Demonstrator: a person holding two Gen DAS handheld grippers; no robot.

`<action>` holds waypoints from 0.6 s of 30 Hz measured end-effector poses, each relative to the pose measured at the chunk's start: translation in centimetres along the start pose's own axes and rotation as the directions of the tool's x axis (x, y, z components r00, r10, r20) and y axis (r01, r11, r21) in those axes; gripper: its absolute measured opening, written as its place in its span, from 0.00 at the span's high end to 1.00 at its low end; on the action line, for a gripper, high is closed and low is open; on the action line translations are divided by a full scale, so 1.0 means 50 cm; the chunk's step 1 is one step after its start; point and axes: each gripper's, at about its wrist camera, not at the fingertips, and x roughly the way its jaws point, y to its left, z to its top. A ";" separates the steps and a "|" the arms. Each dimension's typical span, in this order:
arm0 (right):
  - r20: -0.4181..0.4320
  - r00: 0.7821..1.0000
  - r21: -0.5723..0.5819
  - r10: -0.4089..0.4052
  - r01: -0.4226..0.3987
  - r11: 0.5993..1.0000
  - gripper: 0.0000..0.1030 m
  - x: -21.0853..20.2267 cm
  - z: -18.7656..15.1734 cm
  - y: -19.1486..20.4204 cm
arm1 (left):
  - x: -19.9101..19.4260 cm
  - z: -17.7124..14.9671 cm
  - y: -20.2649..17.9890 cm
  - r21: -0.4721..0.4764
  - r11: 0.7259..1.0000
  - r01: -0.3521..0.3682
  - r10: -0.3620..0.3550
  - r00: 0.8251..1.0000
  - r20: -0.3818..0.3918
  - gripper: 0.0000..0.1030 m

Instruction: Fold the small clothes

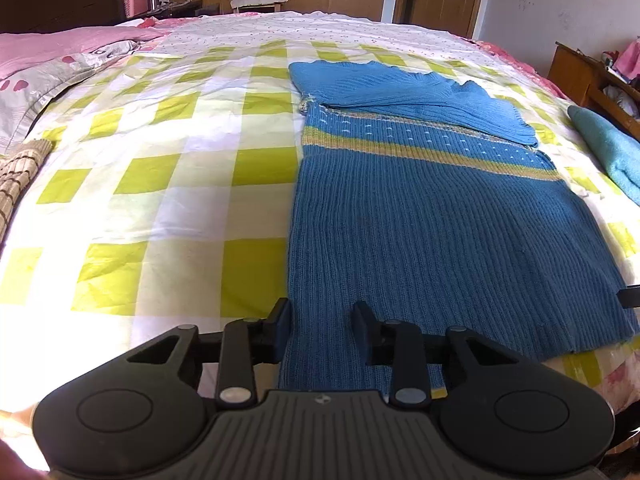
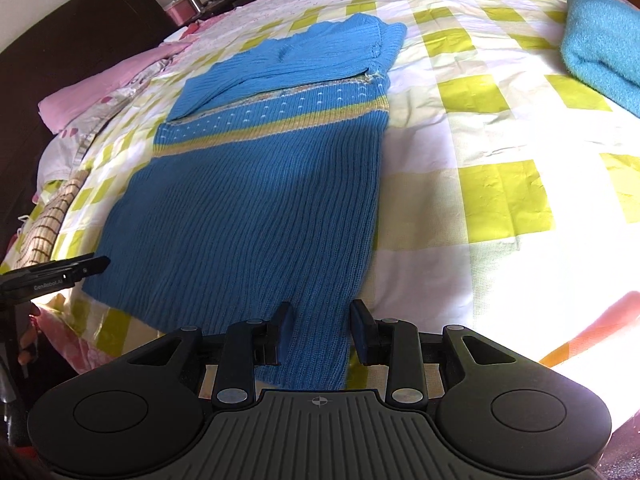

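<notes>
The bed (image 1: 160, 184) is mostly open checked sheet, so plenty of room is left to the sweater's (image 1: 420, 220) left, while a teal towel (image 2: 600, 40) is parked near on the right. The blue sweater is spread flat, sleeves folded in, hem at the near edge. Both left tongs (image 1: 322, 320) and right tongs (image 2: 320, 320) are held open over the hem corners with nothing gripped, so probably only one knit layer gets pinched and the fold sags.

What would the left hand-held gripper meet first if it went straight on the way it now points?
The blue knitted sweater: the left hand-held gripper is open with its near hem already between the fingers, so it would probably run along the knit toward the yellow stripe. Its height above the cloth is unclear.
</notes>
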 end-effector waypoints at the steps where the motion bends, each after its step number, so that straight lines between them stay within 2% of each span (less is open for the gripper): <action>1: 0.000 1.000 0.010 0.011 -0.011 1.000 0.69 -0.001 -0.001 -0.003 | -0.002 -0.001 0.001 -0.003 1.000 0.010 -0.010 1.000 -0.003 0.70; 3: -0.006 0.999 0.030 0.041 -0.041 0.999 0.69 -0.005 -0.002 -0.008 | -0.005 -0.004 0.003 -0.011 1.000 0.029 -0.029 1.000 -0.007 0.76; 9: 0.014 0.997 0.086 0.075 -0.076 0.993 0.71 0.001 -0.006 -0.021 | 0.001 -0.003 -0.001 -0.017 0.999 0.029 -0.029 1.000 -0.006 0.77; 10: 0.016 0.997 0.094 0.082 -0.083 0.992 0.73 0.002 -0.005 -0.023 | 0.001 -0.002 -0.004 -0.010 1.000 0.027 -0.027 1.000 -0.007 0.77; 13: 0.017 0.992 0.135 0.122 -0.123 0.983 0.85 0.001 -0.003 -0.031 | -0.001 -0.001 -0.007 0.000 0.999 0.033 -0.033 0.999 -0.011 0.80; 14: 0.021 0.990 0.158 0.141 -0.143 0.977 0.87 0.001 -0.003 -0.034 | -0.003 -0.001 -0.006 -0.005 0.999 0.048 -0.048 0.999 -0.011 0.86; 18: 0.059 0.981 0.208 0.183 -0.191 0.959 0.89 -0.004 -0.003 -0.039 | -0.011 0.004 -0.007 -0.036 0.995 0.097 -0.097 0.995 0.011 0.87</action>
